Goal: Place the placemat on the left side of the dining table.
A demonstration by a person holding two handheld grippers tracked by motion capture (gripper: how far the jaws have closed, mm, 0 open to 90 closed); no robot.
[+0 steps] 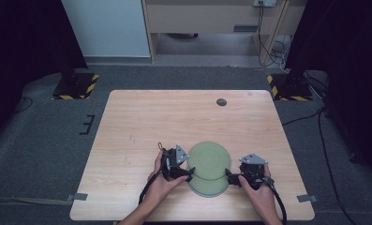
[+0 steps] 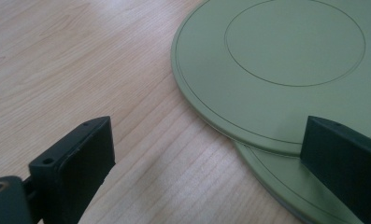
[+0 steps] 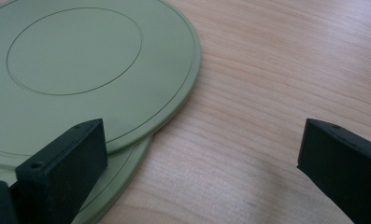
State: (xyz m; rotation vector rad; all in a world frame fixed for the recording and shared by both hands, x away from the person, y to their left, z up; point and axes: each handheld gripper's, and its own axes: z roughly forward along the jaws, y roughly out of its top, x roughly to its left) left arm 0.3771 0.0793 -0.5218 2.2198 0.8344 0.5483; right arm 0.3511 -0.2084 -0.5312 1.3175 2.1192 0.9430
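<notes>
Two flat green round plates lie stacked near the table's front edge. The upper plate sits shifted away from me, so a crescent of the lower plate shows beneath it. My left gripper is at the stack's left rim, open, one jaw over the table and the other over the plates. At the right rim my right gripper is open too, its jaws placed the same way. Neither holds anything.
The light wooden table has a small dark round disc near its far edge. Grey carpet surrounds it, with two black stand bases with hazard stripes beyond the far corners and cables on the floor at right.
</notes>
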